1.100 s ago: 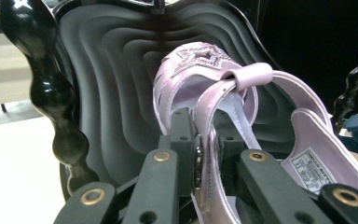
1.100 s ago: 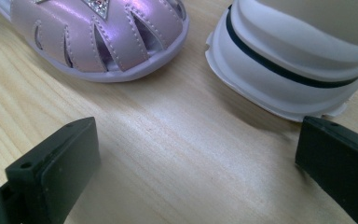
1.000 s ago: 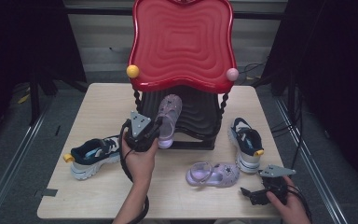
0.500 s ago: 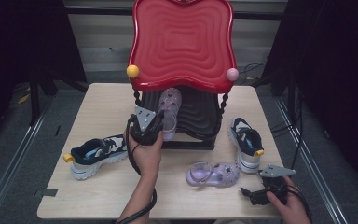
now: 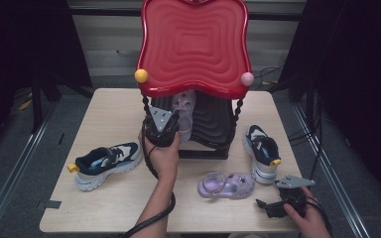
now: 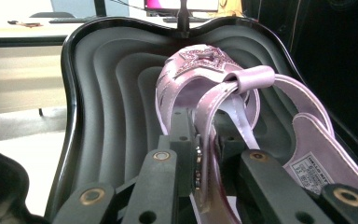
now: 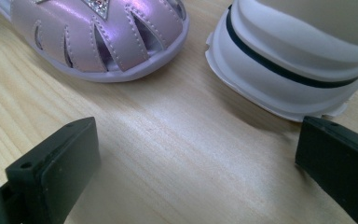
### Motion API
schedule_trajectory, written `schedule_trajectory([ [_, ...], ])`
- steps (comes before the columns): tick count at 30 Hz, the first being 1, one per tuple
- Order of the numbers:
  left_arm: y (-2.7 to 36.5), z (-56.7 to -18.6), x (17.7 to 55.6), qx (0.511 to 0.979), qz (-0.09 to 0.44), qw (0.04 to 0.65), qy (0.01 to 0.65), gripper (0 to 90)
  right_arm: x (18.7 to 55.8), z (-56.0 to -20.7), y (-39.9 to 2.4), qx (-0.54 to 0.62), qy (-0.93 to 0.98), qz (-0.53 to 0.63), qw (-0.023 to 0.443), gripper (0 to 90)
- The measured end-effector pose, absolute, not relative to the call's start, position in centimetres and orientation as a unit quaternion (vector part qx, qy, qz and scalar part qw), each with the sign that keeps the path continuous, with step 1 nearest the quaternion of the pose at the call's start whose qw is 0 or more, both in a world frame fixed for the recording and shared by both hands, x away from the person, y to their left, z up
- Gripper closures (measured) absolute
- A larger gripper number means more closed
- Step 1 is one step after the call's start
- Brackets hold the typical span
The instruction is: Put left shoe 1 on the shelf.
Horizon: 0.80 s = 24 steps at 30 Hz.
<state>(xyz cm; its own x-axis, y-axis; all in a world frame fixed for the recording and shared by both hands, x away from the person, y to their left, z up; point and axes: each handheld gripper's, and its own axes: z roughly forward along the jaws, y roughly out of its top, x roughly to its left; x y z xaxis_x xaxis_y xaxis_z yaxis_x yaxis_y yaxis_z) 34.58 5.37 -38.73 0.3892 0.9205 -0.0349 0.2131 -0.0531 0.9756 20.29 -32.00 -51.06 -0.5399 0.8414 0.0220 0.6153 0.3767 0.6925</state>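
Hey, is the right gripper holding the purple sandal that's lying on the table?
No, the right gripper has its jaws wide apart over bare wood, and the purple sandal lies beyond them untouched.

Lilac sandal [image 6: 214, 93], glittery pink star on its strap; second lilac sandal [image 5: 226, 184] with silver star. Rack: glossy red rippled top tray [image 5: 194, 44], black ribbed lower tray [image 6: 107, 93], yellow knob [image 5: 141, 76], pink knob [image 5: 247, 79]. Sneakers [image 5: 106, 159] navy-white. Table [image 5: 114, 114] pale woodgrain.

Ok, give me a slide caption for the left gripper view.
Left gripper clamped on the strap of a lilac sandal, holding it inside the black shelf.
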Motion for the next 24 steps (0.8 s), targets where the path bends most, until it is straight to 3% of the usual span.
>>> schedule_trajectory([
  [24,4.0,-39.6,37.2,0.612,0.364,0.525,0.466,81.0,20.3,-51.1,-32.0,0.447,0.813,0.333,0.17,0.0],
])
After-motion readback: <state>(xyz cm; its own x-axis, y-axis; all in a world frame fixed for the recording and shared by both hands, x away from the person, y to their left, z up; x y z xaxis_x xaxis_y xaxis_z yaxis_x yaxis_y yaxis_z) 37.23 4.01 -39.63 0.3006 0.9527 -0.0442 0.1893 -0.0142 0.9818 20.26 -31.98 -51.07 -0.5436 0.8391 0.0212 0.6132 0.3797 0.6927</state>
